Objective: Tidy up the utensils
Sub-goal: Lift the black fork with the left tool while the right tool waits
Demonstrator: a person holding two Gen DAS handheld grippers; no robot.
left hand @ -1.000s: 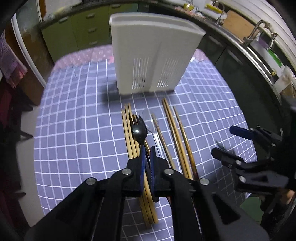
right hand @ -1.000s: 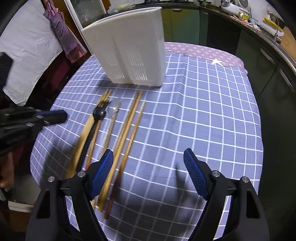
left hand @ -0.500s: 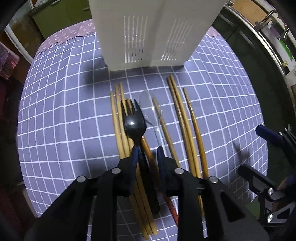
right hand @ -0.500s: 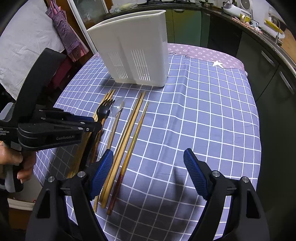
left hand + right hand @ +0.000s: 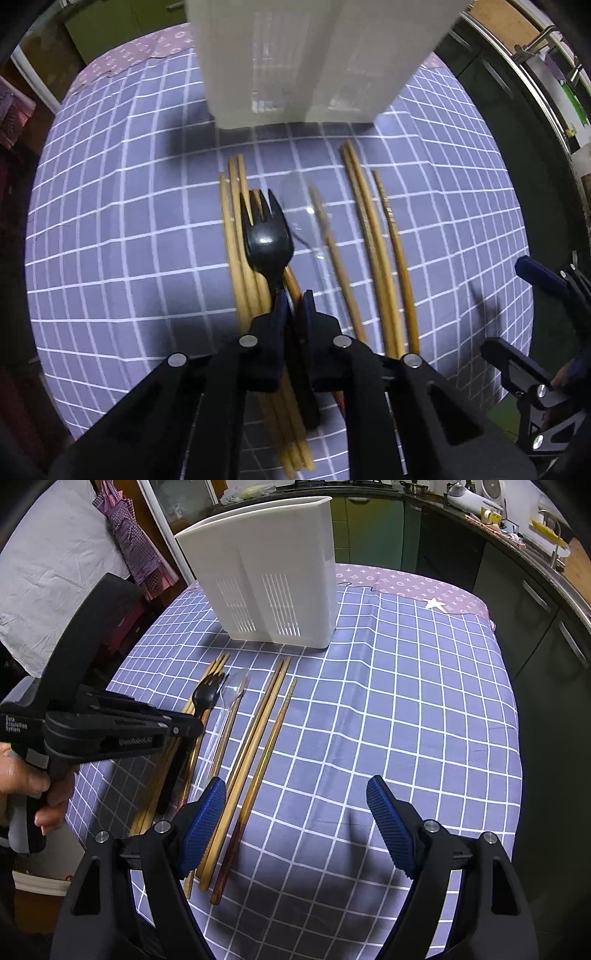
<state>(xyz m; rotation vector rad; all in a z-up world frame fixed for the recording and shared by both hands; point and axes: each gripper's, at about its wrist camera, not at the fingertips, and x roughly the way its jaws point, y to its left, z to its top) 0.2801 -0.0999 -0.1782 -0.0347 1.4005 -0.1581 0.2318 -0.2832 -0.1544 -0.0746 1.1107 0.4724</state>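
A black plastic fork [image 5: 267,243] lies on top of a bundle of wooden chopsticks [image 5: 236,251] on the checked tablecloth. My left gripper [image 5: 293,299] points steeply down and its jaws are closing on the fork's handle, with the pads pressed on it. From the right wrist view the fork [image 5: 207,698] and the left gripper [image 5: 199,725] are at the left, held by a hand. More chopsticks [image 5: 258,731] and a clear spoon [image 5: 232,690] lie beside them. My right gripper [image 5: 295,784] hovers open over the cloth, holding nothing.
A white slotted utensil holder [image 5: 273,579] stands upright at the far side of the table, just behind the utensils. The purple checked tablecloth [image 5: 424,709] stretches to the right. Kitchen cabinets and a counter [image 5: 535,590] ring the table.
My left gripper came down closer to the table, opened slightly around the fork's handle, then closed on it. The right gripper has stayed where it was, open.
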